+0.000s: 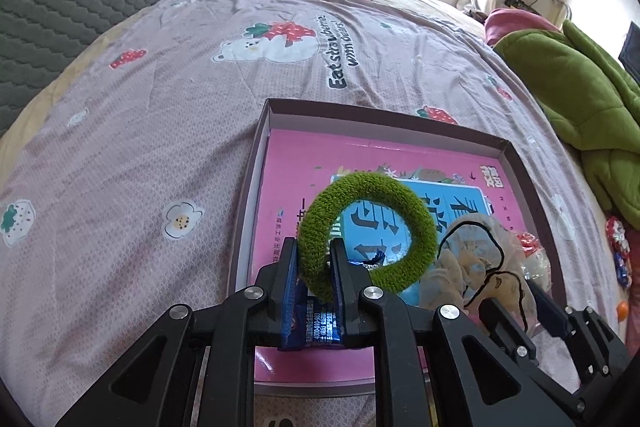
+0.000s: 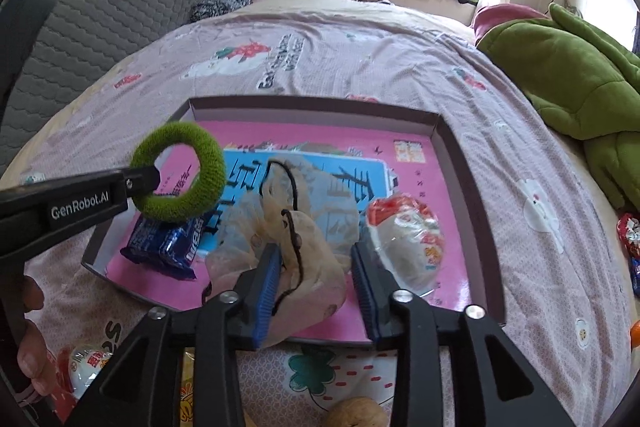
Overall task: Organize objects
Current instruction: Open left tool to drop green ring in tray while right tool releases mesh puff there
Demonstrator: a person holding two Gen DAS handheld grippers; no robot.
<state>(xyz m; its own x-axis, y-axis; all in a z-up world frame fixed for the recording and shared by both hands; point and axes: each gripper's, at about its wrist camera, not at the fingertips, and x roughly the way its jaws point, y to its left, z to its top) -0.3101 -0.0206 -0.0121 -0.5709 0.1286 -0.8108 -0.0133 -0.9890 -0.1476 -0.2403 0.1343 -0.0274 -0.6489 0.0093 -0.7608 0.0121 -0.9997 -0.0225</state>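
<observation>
Fuzzy green ring-shaped hair tie [image 1: 366,233] clamped between left gripper [image 1: 314,259] fingers, held above shallow box tray [image 2: 440,121] on pink bedspread [image 1: 140,131]. Right gripper [image 2: 316,267] fingers apart — sheer beige pouch [image 2: 296,227] with black cord between them; contact unclear. In tray: blue foil snack pack [image 2: 164,243], crinkly red-white wrapped item [image 2: 408,239]. Tray floor glossy pink, printed; print partly covered.

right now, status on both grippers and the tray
Left hand-held gripper shut on green scrunchie, held over tray. Right hand-held gripper open, straddling sheer drawstring pouch in tray. Blue snack pack and wrapped snack lie alongside.
</observation>
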